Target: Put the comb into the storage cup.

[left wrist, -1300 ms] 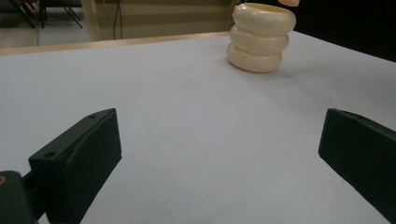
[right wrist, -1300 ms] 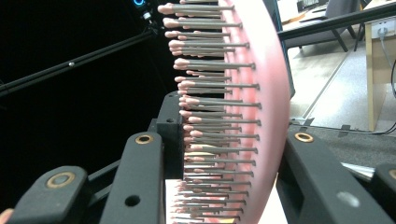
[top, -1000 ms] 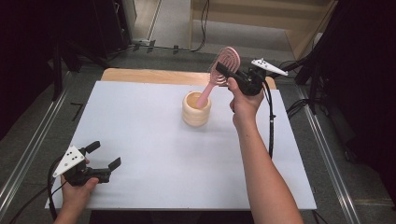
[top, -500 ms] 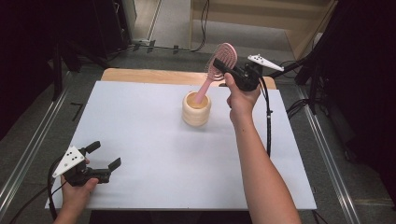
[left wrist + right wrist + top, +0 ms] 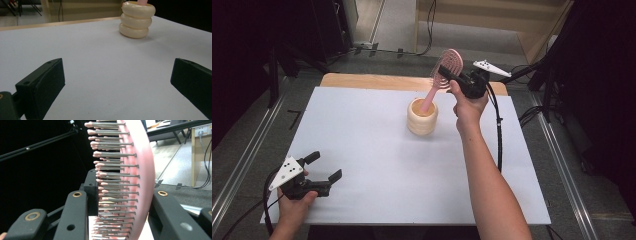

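Observation:
A pink hairbrush (image 5: 443,72) stands tilted with its handle down inside a cream ribbed cup (image 5: 422,116) at the back middle of the white table. My right gripper (image 5: 447,75) is shut on the brush head. In the right gripper view the pink head and its grey bristles (image 5: 120,177) sit clamped between the two black jaws. My left gripper (image 5: 322,167) rests open and empty on the table near the front left corner. Its view looks across the table at the cream cup (image 5: 137,20), far off.
The white tabletop (image 5: 377,150) spans most of the high view, with a wooden strip (image 5: 362,80) along its far edge. Metal rails (image 5: 562,165) run along both sides. A black cable (image 5: 498,130) trails from the right gripper beside the forearm.
The right hand has shifted slightly left with the brush, which now leans less steeply over the cup. The left hand has stayed still.

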{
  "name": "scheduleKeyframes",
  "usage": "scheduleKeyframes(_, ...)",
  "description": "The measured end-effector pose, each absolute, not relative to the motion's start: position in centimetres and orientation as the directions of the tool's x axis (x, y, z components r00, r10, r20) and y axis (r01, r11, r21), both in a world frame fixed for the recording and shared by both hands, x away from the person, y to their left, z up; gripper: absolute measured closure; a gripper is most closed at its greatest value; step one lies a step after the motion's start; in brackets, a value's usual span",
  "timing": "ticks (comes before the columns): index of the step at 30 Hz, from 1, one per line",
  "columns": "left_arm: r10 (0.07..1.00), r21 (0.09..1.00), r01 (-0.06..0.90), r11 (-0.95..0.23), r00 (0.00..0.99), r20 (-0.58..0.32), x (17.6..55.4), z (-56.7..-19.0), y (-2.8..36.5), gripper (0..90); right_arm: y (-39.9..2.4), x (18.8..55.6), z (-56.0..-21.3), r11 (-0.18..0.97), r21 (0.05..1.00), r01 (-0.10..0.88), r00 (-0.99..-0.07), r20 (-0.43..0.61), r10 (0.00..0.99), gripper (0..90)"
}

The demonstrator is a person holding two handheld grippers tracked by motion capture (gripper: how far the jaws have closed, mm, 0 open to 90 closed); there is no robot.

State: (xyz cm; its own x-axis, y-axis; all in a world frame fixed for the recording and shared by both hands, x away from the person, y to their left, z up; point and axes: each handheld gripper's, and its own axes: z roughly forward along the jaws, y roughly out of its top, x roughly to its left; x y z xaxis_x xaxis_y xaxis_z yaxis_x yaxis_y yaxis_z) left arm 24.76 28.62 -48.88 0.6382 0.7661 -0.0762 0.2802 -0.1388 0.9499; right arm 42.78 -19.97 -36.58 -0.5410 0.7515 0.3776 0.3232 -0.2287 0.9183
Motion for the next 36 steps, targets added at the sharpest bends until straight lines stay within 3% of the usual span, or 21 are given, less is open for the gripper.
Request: scheduleKeyframes(36,0.759,0.947,0.272,-0.169,0.649,-0.051,24.7,-48.9,28.4,0.0,-18.9,42.9,-41.8,-0.210,0.893,0.398,-0.506,0.405,0.762,62.0)
